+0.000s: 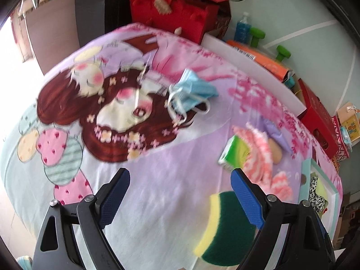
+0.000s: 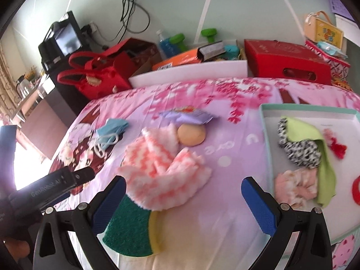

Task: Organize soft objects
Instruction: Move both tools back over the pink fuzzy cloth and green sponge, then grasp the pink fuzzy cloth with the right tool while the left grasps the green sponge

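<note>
Soft things lie on a cartoon bedsheet. My left gripper (image 1: 180, 180) is open and empty above the sheet, with a green and yellow sponge (image 1: 225, 227) by its right finger. Blue face masks (image 1: 193, 92) lie farther ahead. A green tissue pack (image 1: 234, 153), a pink and white fluffy cloth (image 1: 258, 150) and a beige puff (image 1: 275, 153) lie to the right. My right gripper (image 2: 183, 183) is open and empty just before the fluffy cloth (image 2: 164, 171) and over the sponge (image 2: 132, 227). The masks (image 2: 110, 130), the puff (image 2: 191, 135) and a purple pouch (image 2: 186, 115) lie beyond.
A shallow white tray with a teal rim (image 2: 265, 139) at the right holds a zebra cloth (image 2: 299, 150), a lime cloth (image 2: 319, 148), a pink cloth (image 2: 297, 184) and red bits. The left gripper's body (image 2: 51, 186) is at my left. Red bags, boxes and bottles stand behind the bed.
</note>
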`<state>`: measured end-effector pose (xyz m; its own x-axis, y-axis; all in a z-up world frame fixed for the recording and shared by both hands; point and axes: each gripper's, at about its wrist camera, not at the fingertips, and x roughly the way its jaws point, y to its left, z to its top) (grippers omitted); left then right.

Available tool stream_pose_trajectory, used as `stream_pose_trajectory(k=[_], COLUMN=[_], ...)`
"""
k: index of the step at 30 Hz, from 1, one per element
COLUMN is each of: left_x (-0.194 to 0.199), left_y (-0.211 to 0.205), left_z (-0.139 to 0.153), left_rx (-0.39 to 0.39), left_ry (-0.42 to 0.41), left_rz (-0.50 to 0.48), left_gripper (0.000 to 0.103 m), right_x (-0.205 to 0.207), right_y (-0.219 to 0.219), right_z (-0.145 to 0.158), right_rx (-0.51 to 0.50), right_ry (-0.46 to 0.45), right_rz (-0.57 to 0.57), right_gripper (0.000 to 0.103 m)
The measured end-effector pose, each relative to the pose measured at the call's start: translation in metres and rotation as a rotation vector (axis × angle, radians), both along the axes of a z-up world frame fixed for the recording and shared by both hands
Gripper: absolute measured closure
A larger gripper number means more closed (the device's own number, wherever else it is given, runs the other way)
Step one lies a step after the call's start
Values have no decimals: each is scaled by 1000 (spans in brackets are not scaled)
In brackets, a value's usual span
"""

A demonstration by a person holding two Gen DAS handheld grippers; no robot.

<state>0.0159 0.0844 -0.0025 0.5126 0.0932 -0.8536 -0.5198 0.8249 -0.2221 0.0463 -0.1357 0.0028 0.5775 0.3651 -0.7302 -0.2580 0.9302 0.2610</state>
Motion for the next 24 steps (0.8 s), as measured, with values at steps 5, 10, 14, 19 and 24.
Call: stream_pose_trajectory(k=[5,10,14,19,24], left_x=[-4,-1,4,5,11], left_y=[9,12,10,10,9], left_z=[-19,-30,-35,-37,-42], left_rx=[-53,-92,-116,-121,-126], left_ry=[40,57,61,66,69], left_rz=[22,28,13,11,12], left_gripper=[12,12,12,12,12], right_x=[2,5,8,10,12], right_y=[15,23,26,30,28], right_z=[-14,-20,-24,-29,-29], right_rx=[-22,-54,-45,-39,1], right_ry=[32,23,26,28,34], right_rz=[24,28,29,35,40], right_gripper=[0,0,0,18,41])
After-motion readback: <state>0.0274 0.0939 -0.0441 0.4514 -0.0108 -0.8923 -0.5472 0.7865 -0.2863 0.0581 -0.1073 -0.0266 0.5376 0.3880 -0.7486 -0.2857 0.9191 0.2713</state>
